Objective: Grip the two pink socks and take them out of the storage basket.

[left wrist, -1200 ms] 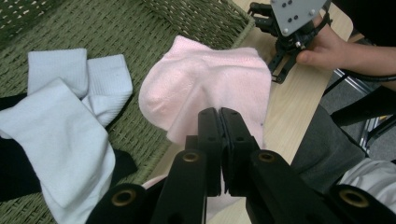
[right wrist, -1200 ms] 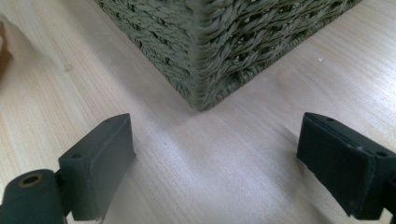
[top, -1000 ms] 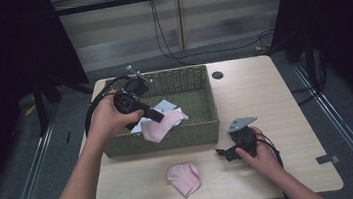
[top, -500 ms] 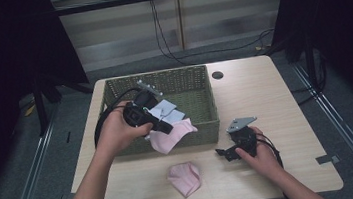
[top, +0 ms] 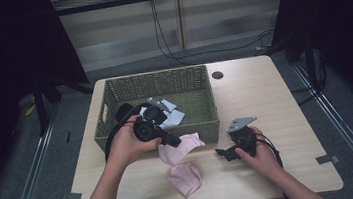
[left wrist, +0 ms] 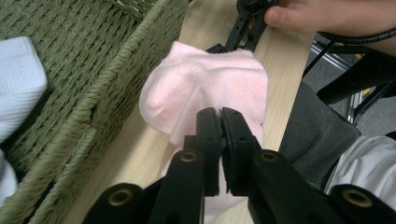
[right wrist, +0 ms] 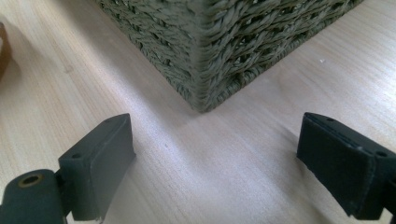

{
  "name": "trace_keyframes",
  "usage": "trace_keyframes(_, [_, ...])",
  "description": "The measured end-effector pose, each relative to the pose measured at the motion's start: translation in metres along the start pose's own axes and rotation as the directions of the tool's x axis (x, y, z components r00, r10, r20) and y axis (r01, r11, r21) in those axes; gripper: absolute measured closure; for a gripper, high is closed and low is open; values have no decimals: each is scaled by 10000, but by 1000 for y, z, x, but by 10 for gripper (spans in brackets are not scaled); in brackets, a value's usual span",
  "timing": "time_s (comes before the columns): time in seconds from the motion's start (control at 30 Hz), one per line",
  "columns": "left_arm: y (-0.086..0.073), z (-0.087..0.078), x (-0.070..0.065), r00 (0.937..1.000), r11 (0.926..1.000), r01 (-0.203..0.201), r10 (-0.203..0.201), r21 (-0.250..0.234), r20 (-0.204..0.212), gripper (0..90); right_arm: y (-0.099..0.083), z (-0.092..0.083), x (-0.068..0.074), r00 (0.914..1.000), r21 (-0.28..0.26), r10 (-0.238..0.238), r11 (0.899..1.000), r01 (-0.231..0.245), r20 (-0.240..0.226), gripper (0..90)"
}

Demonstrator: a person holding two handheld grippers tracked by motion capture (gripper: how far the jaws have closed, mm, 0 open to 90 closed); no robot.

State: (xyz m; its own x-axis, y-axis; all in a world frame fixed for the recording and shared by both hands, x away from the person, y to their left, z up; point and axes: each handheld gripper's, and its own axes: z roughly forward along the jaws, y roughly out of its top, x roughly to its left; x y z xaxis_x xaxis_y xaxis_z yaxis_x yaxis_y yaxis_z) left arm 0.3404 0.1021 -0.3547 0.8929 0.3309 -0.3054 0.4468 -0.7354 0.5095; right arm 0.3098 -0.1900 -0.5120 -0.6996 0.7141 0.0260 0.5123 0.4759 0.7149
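Observation:
My left gripper (top: 173,141) is shut on a pink sock (top: 185,145), which hangs just in front of the green wicker basket (top: 203,126). In the left gripper view the jaws (left wrist: 220,116) pinch the pink sock (left wrist: 205,88) above the table, beside the basket's front wall (left wrist: 107,93). A second pink sock (top: 185,179) lies flat on the table below it. To the right, my right gripper (top: 223,153) rests on the table, open and holding nothing. Its own view has the jaws (right wrist: 215,154) wide apart, facing the basket's corner (right wrist: 205,51).
White socks (top: 171,114) lie inside the basket; one white sock (left wrist: 18,79) is at the left of the left gripper view. A dark round hole (top: 218,75) sits in the tabletop behind the basket. Bare wood lies to the right of the basket (top: 265,99).
My left gripper has carried the pink sock out of the basket, over its front wall, toward the table's near side. The right gripper has stayed put.

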Motion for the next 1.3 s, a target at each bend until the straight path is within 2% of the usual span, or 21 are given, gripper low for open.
trace_keyframes(0.03, [0,0,0,10000,10000,0,0,0,0,771,0,0,0,10000,0,2,10000,-2,-3,102])
trace_keyframes(0.07, [-2,2,1,9989,9995,-303,301,-61,-350,714,0,0,0,10000,24,45,10000,-45,-5,102])
trace_keyframes(0.13, [-3,3,2,9985,9995,-296,292,-88,-469,654,0,0,0,10000,32,55,10000,-55,-13,102])
trace_keyframes(0.17, [-6,4,3,9981,9992,-263,245,-304,-572,616,0,0,1,10000,32,54,10000,-54,-13,102])
trace_keyframes(0.2, [-8,6,3,9981,9987,-229,203,-451,-579,608,0,0,0,10000,26,55,10000,-55,-30,102])
trace_keyframes(0.4, [-19,12,10,9959,9991,-155,119,-397,-897,493,0,0,0,10000,1,23,10000,-23,-41,102])
trace_keyframes(0.43, [-19,12,10,9959,9991,-155,119,-397,-897,487,0,0,0,10000,1,23,10000,-23,-41,102])
trace_keyframes(0.47, [-25,15,10,9955,9972,218,-282,-716,-904,475,0,0,1,10000,24,52,10000,-51,-42,102])
trace_keyframes(0.5, [-27,15,13,9956,9986,53,-101,-520,-936,467,0,0,1,10000,25,54,10000,-54,-42,102])
trace_keyframes(0.63, [-36,18,17,9947,9987,77,-128,-495,-1023,431,0,0,1,10000,25,57,10000,-57,-41,102])
trace_keyframes(0.67, [-39,18,17,9937,9982,218,-278,-561,-1084,426,0,0,0,10000,26,54,10000,-54,-41,102])
trace_keyframes(0.77, [-44,19,19,9937,9982,237,-295,-550,-1078,417,0,0,0,10000,-2,24,10000,-24,-41,102])
trace_keyframes(0.9, [-55,21,23,9920,9968,432,-508,-676,-1158,406,0,0,1,10000,26,57,10000,-57,-41,102])
trace_keyframes(1.03, [-61,23,25,9918,9966,432,-513,-705,-1167,402,0,0,1,10000,23,54,10000,-54,-40,102])
trace_keyframes(1.3, [-81,24,34,9877,9890,849,-995,-1210,-1210,376,0,0,0,10000,2,24,10000,-24,-43,102])
